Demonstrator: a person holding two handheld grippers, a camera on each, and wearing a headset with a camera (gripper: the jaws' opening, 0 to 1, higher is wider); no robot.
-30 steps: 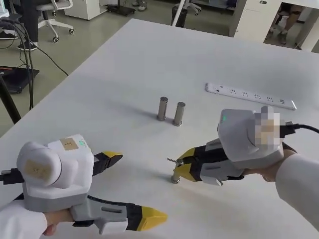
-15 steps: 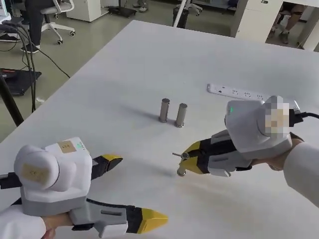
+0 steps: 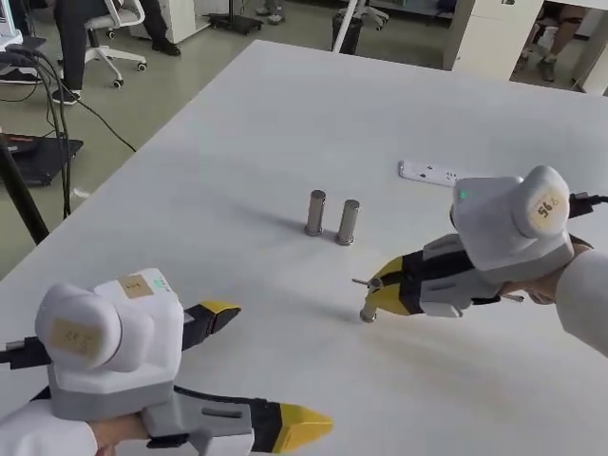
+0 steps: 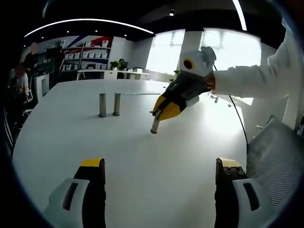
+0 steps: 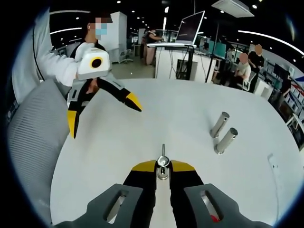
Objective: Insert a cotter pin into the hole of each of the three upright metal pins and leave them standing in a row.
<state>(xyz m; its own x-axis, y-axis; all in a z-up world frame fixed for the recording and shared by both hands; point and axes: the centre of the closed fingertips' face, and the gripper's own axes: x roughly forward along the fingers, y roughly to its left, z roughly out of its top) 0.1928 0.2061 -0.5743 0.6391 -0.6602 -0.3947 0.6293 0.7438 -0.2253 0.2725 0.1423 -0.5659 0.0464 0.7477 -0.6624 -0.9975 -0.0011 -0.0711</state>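
The right gripper [image 3: 378,290] is clamping its yellow-tipped jaws shut on a metal pin [image 3: 367,308], right of the middle of the white table [image 3: 237,123]. The pin is leaning a little, with its foot at the tabletop or just over it; I cannot tell which. A thin cotter pin [image 3: 360,281] is poking out sideways near its top end. In the right gripper view the same pin [image 5: 163,164] is sitting between the closed tips.

The left gripper [image 3: 258,366] is hovering at the near left with its jaws spread wide, gripping nothing, well apart from the held pin.

Farther off, a left upright pin [image 3: 314,212] and a right upright pin [image 3: 348,220] are standing just beside each other without touching. A white power strip [image 3: 429,174] is lying beyond them to the right, its far end hidden behind the right gripper's housing. Off the table at the far left, an office chair [image 3: 114,24] is standing and black cables [image 3: 52,104] are trailing over the floor.

A round sticker [image 3: 548,207] on the right gripper is showing digits that look like 56. A tan label [image 3: 74,334] on the left gripper is too small to read.
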